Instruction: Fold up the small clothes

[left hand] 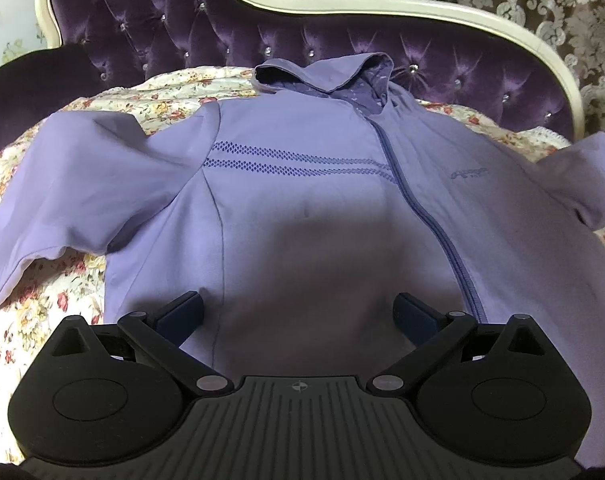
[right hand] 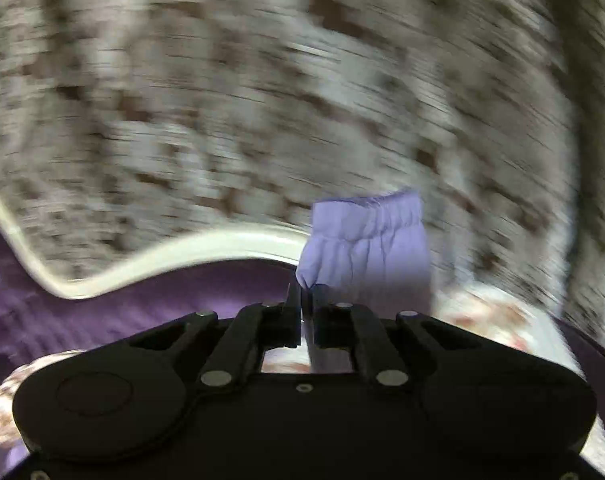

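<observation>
— Black left hand-held gripper [left hand: 298, 312] sits nearest, jaws spread wide over the lower front of the lilac zip-up hooded jacket [left hand: 302, 184], holding nothing.

— And how does the jacket lie?

— Flat on the floral quilted bed cover [left hand: 42, 300], long axis running six to twelve o'clock, hood toward the purple tufted headboard [left hand: 182, 20], sleeves out at nine and three.

— The right hand-held gripper [right hand: 305, 292]?

— Closed, pinching the elastic lilac cuff [right hand: 366, 240], lifted at twelve o'clock; that view is blurred.

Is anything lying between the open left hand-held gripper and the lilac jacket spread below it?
Nothing visible: the left hand-held gripper hangs open directly over the lilac zip jacket, with only bare fabric between its fingers.
</observation>
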Action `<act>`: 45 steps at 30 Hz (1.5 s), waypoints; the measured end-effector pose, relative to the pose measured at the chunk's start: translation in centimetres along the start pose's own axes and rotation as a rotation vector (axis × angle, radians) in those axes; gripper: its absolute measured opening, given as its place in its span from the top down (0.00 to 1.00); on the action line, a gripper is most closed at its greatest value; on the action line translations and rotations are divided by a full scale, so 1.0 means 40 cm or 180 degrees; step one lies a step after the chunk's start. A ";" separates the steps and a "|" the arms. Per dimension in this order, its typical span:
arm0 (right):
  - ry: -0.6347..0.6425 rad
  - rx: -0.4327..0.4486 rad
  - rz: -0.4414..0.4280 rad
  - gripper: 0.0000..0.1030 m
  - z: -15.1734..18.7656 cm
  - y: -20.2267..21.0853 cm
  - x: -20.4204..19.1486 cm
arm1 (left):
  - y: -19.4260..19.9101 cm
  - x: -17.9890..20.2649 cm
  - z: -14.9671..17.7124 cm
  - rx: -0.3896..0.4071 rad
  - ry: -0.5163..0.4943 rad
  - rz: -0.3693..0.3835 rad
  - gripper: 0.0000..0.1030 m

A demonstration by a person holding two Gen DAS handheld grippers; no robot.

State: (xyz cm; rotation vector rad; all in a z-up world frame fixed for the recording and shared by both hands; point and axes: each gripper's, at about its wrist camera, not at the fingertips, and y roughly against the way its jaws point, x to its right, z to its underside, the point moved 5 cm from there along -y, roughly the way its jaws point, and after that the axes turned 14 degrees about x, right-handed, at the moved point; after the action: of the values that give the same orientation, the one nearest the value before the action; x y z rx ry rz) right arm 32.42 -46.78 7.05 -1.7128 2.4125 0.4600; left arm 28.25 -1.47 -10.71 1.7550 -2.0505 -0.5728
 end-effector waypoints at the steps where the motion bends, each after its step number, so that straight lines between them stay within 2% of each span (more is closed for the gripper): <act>1: 0.0060 0.0026 -0.0162 0.89 -0.015 0.002 -0.066 | 0.008 -0.007 0.000 0.0008 0.0030 0.0019 0.01; 5: 0.0231 0.0054 -0.0784 0.89 -0.022 0.008 -0.305 | 0.043 -0.050 -0.007 0.0080 0.0132 0.0025 0.01; 10: 0.0295 -0.0055 -0.1527 0.90 0.054 0.034 -0.571 | 0.087 -0.120 -0.026 0.0203 0.0270 -0.0048 0.01; 14: 0.0347 -0.0250 -0.1991 0.90 0.179 0.050 -0.749 | 0.114 -0.163 -0.031 0.0273 0.0337 -0.0121 0.01; 16: 0.0330 -0.0442 -0.2179 0.90 0.263 0.049 -0.819 | 0.120 -0.178 -0.032 0.0286 0.0352 -0.0157 0.01; 22: 0.0837 -0.0865 -0.2429 0.90 0.525 0.079 -0.937 | 0.127 -0.224 -0.020 0.0268 0.0376 -0.0249 0.01; 24: 0.0986 -0.1028 -0.2499 0.89 0.606 0.097 -0.953 | 0.126 -0.234 -0.016 0.0257 0.0386 -0.0270 0.01; 26: 0.1039 -0.1155 -0.2577 0.85 0.652 0.137 -0.945 | 0.125 -0.240 -0.016 0.0250 0.0383 -0.0282 0.01; 30: 0.0992 -0.1216 -0.2666 0.83 0.660 0.190 -0.902 | 0.133 -0.236 -0.024 0.0280 0.0301 -0.0280 0.01; 32: 0.0919 -0.1211 -0.2614 0.67 0.640 0.188 -0.860 | 0.137 -0.226 -0.035 0.0318 0.0258 -0.0263 0.01; 33: 0.0889 -0.1204 -0.2568 0.48 0.630 0.182 -0.837 | 0.135 -0.220 -0.046 0.0336 0.0234 -0.0250 0.01; 34: 0.0864 -0.1197 -0.2516 0.40 0.615 0.174 -0.809 | 0.132 -0.214 -0.053 0.0353 0.0209 -0.0242 0.01; 37: 0.0829 -0.1132 -0.2302 0.40 0.576 0.150 -0.719 | 0.118 -0.187 -0.088 0.0440 0.0129 -0.0206 0.01; 45: 0.0587 -0.0956 -0.1508 0.40 0.456 0.087 -0.425 | 0.029 -0.070 -0.179 0.0660 -0.0093 -0.0010 0.01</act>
State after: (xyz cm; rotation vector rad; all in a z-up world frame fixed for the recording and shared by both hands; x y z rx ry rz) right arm 33.87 -24.53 -4.58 -2.4629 2.0127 0.6382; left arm 31.49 1.04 -4.10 1.8739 -2.1955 -0.4007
